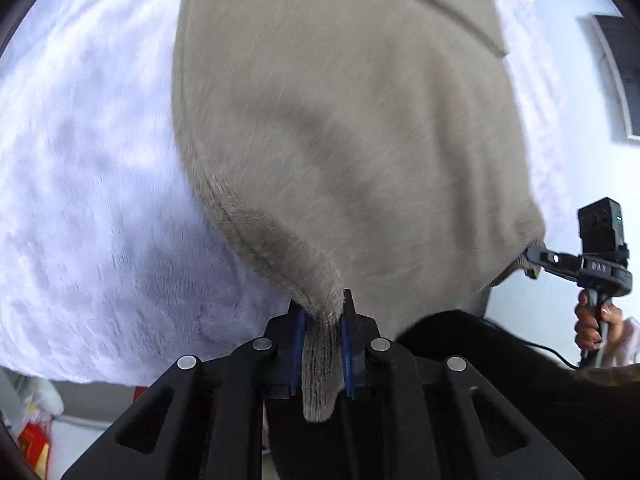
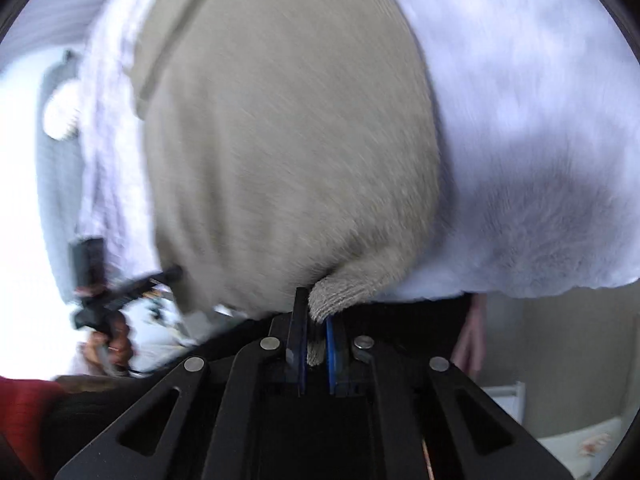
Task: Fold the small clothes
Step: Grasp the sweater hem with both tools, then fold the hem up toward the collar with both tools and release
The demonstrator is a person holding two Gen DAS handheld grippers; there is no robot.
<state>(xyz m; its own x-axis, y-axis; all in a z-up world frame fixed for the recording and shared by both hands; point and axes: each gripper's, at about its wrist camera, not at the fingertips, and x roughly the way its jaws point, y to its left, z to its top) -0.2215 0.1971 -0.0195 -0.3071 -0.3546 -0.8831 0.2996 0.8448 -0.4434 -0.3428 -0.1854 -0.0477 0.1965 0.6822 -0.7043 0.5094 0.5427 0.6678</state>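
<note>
A taupe knit garment (image 1: 344, 128) hangs stretched between both grippers above a white fluffy blanket (image 1: 80, 184). My left gripper (image 1: 322, 316) is shut on one ribbed corner of it, with the ribbed edge trailing between the blue-lined fingers. My right gripper (image 2: 316, 320) is shut on the other ribbed corner of the garment (image 2: 288, 140). In the left wrist view the right gripper (image 1: 536, 258) shows at the right edge, pinching the garment's corner. In the right wrist view the left gripper (image 2: 172, 272) shows blurred at the left.
The white fluffy blanket (image 2: 540, 120) covers the surface under the garment. A dark framed window or panel (image 1: 616, 76) is at the right. A bag and red items (image 1: 34, 436) lie on the floor at the lower left. A person's dark clothing (image 1: 480, 344) is close behind.
</note>
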